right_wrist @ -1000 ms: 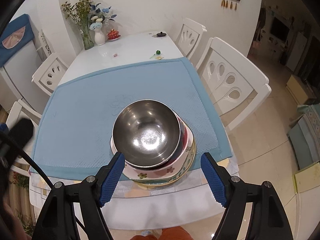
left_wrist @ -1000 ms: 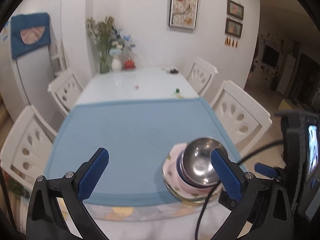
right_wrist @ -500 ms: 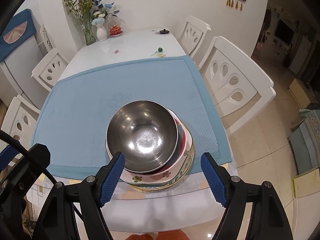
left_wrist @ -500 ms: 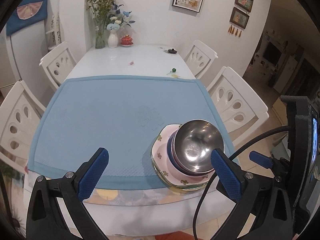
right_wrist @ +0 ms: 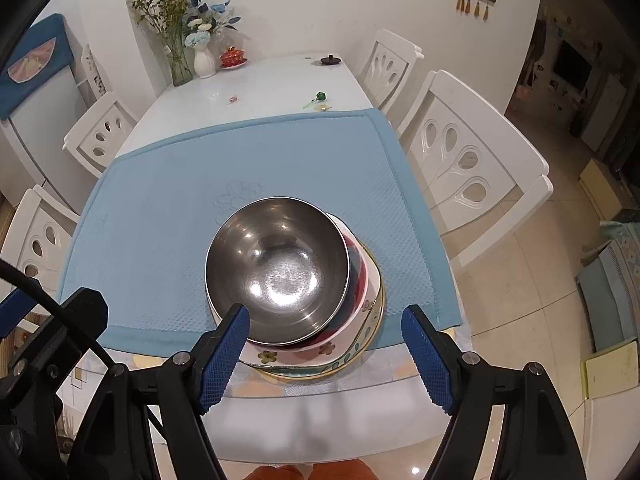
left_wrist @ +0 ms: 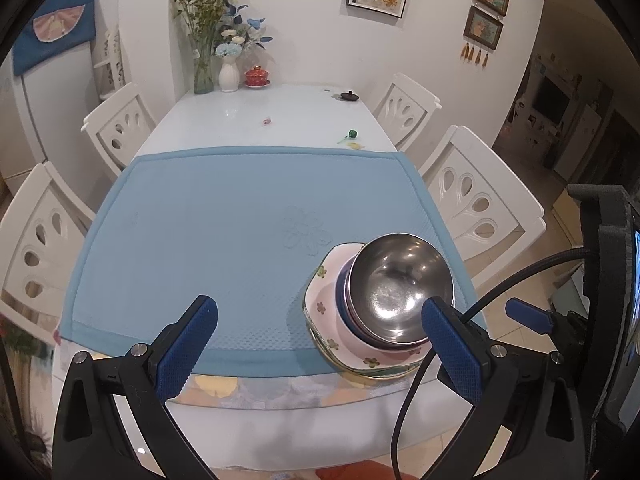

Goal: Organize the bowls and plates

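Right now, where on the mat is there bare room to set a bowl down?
The mat is bare left of and behind the stack, out to its far edge. The near right corner is crowded: the stack sits there with the steel bowl on top.

A shiny steel bowl (right_wrist: 276, 276) tops my nested stack: a flowered pink bowl (left_wrist: 340, 312), perhaps 2 more, on a gold-rimmed plate (right_wrist: 360, 356).
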The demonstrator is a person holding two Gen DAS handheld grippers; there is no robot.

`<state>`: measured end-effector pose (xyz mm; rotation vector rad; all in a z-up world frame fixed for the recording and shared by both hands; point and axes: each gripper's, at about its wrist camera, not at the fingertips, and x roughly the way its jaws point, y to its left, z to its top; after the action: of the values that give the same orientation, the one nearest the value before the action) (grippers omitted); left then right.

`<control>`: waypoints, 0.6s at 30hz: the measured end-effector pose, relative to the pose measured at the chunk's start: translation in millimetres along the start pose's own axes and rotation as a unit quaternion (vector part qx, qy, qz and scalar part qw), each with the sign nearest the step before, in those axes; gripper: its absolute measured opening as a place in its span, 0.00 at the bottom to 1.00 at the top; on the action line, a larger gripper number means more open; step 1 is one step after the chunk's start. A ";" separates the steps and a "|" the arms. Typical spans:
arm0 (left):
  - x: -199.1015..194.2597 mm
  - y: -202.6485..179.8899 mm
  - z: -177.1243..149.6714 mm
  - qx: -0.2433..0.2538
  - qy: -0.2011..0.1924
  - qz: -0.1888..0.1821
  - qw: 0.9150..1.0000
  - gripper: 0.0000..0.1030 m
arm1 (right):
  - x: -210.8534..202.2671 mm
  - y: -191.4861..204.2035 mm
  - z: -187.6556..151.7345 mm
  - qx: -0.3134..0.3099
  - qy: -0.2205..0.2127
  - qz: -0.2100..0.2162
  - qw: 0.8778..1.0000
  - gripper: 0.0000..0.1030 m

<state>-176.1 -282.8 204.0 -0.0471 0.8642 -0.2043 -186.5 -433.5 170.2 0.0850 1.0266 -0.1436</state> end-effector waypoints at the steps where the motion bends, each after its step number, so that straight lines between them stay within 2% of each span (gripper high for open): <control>1: -0.1 0.0 0.3 0.001 -0.001 0.002 1.000 0.99 | 0.5 -0.5 0.3 0.000 0.000 0.000 1.000 0.74; 9: -4.9 -3.6 1.3 0.014 -0.026 0.043 0.999 0.99 | 2.9 1.3 1.2 -0.003 0.003 0.004 1.000 0.74; 18: -6.3 -3.7 0.7 0.013 -0.024 0.040 0.999 0.99 | 3.6 3.1 0.8 -0.006 0.004 0.006 1.000 0.74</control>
<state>-180.2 -285.3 209.6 0.0062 0.8138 -0.1389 -183.5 -430.8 167.5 0.0811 1.0338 -0.1272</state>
